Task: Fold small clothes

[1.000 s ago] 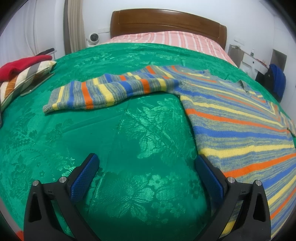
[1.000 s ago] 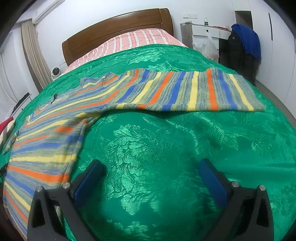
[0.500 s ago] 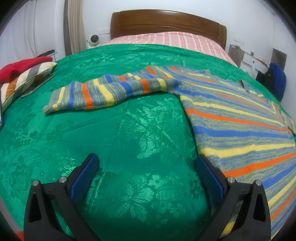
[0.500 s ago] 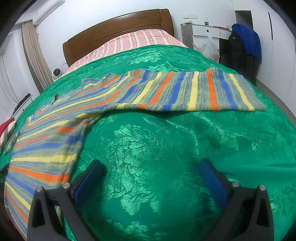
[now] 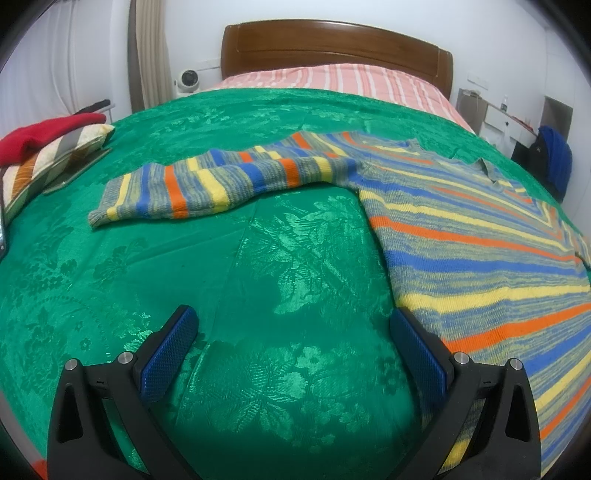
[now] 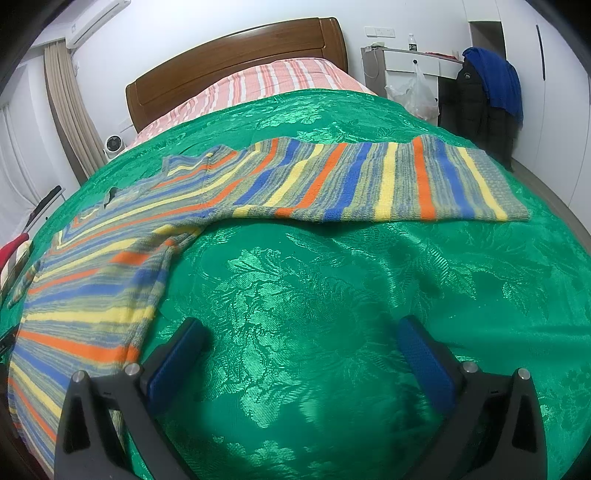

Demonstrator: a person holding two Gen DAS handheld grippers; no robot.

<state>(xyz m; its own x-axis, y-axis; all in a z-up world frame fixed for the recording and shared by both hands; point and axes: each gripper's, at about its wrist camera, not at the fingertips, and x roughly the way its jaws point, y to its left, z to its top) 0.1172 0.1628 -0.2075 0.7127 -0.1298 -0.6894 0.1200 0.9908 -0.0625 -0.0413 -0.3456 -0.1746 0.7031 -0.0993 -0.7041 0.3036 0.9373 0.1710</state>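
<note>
A home bedroom is shown: a bed with a wooden headboard (image 5: 336,40) and striped sheet (image 6: 266,83) is covered by a green bedspread (image 5: 258,266), with curtains (image 6: 68,107), a wall air conditioner (image 6: 98,20) and hung coats (image 6: 484,88) seen around it.

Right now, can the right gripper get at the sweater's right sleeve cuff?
Probably yes: right gripper has its jaws open over bare green bedspread, and nothing lies between it and the sleeve cuff.

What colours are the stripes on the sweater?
Orange, yellow, blue, grey-green on the sweater; right wrist view.
</note>
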